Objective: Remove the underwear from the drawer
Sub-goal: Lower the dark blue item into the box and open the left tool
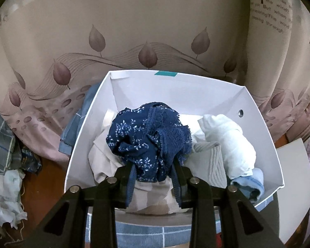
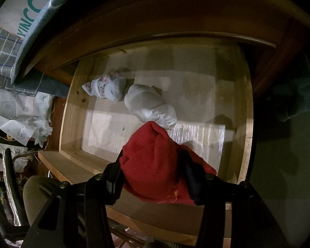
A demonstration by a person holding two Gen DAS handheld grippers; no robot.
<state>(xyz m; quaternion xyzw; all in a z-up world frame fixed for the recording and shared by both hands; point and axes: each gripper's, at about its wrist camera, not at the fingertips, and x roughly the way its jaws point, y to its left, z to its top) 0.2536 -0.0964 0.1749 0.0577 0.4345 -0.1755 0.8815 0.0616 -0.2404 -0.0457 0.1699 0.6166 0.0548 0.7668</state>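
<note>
Left wrist: your left gripper (image 1: 155, 177) jaws clamp navy lace underwear (image 1: 150, 136) over the white box (image 1: 88, 128); your right gripper (image 2: 153, 177) jaws clamp red underwear (image 2: 155, 161) above the drawer (image 2: 72, 111).

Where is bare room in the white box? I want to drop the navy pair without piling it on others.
Free: the back of the white box, between its rear wall and the navy underwear in the left gripper. Crowded: the front, with beige cloth left and white bundle right.
</note>
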